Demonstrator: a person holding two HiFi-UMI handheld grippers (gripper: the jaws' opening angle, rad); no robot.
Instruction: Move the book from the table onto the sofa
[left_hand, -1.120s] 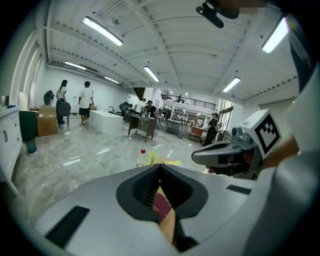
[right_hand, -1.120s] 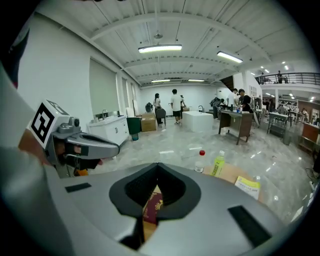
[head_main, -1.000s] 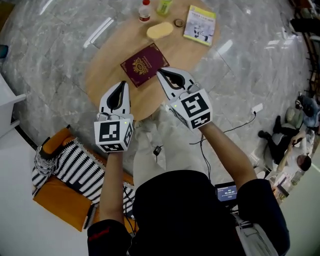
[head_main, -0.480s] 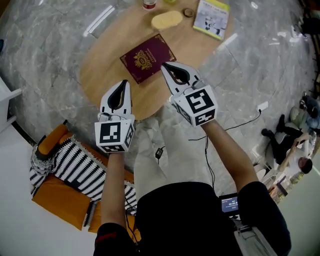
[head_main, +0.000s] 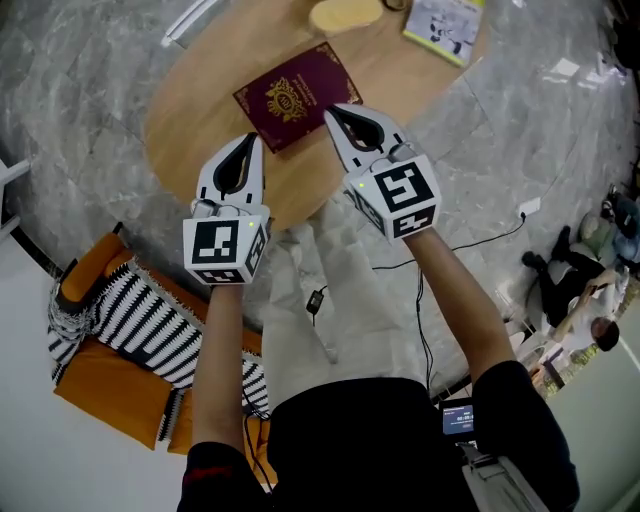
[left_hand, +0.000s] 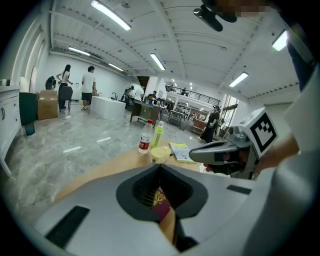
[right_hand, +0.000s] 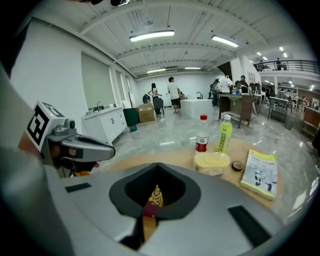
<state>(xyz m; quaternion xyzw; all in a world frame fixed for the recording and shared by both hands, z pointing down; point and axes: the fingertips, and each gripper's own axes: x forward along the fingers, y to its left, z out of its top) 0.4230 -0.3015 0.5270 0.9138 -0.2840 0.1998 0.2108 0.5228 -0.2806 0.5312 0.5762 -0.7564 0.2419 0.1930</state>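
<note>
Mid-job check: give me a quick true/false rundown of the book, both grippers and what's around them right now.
1. The book lies closed on the table. True.
2. The left gripper is open. False: its jaws are together, with nothing between them.
3. The right gripper is shut and holds nothing. True.
4. A booklet lies stacked on the book. False: it lies apart from it, near the table's far edge.
5. The sofa is bare. False: a striped blanket is draped over it.
</note>
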